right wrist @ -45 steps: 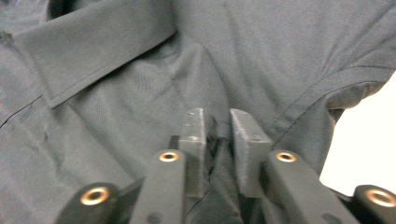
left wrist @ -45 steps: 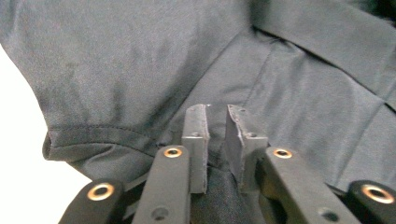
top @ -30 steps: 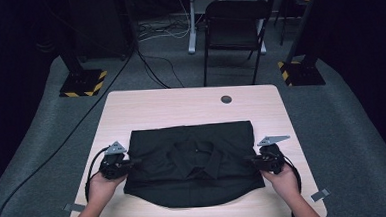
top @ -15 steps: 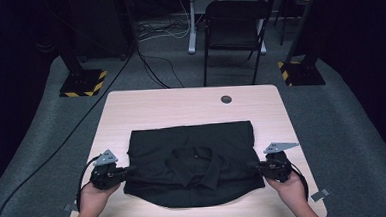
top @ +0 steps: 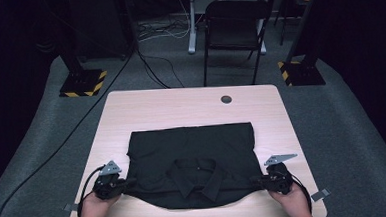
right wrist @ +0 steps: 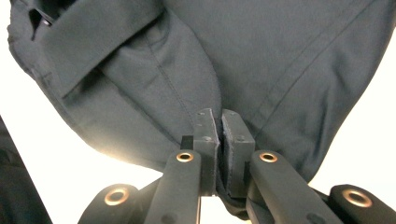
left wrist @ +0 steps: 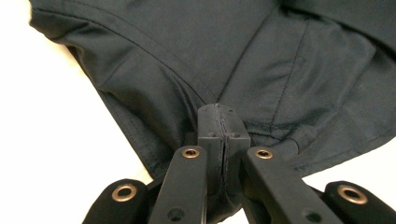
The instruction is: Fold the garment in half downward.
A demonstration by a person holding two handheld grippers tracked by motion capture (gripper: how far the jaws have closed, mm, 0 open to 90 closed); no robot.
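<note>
I have a black collared shirt (top: 194,163) lying flat on the light wooden tabletop (top: 181,109), folded into a broad block that takes up the middle and the near half of the surface. Its far edge runs straight and parallel to the far edge of the tabletop, and its near edge curves down close to the near edge. The collar (top: 199,175) faces up, roughly centred and towards the near side, with a small button at its throat.

My left gripper (top: 116,185) sits at the shirt's near left corner, near the tabletop's near left corner. In the left gripper view its jaws are pressed together with a bunch of the black fabric (left wrist: 261,79) pinched between the pads, a seam running away from the grip. My right gripper (top: 265,181) sits at the shirt's near right corner, towards the tabletop's near right corner. In the right gripper view its jaws are likewise clamped on a gather of cloth (right wrist: 289,70), with the collar's folded edge off to the upper left.

A small round grommet (top: 226,99) sits in the tabletop near the far edge, well apart from the shirt. A black chair (top: 234,33) stands on the floor beyond the far edge.
</note>
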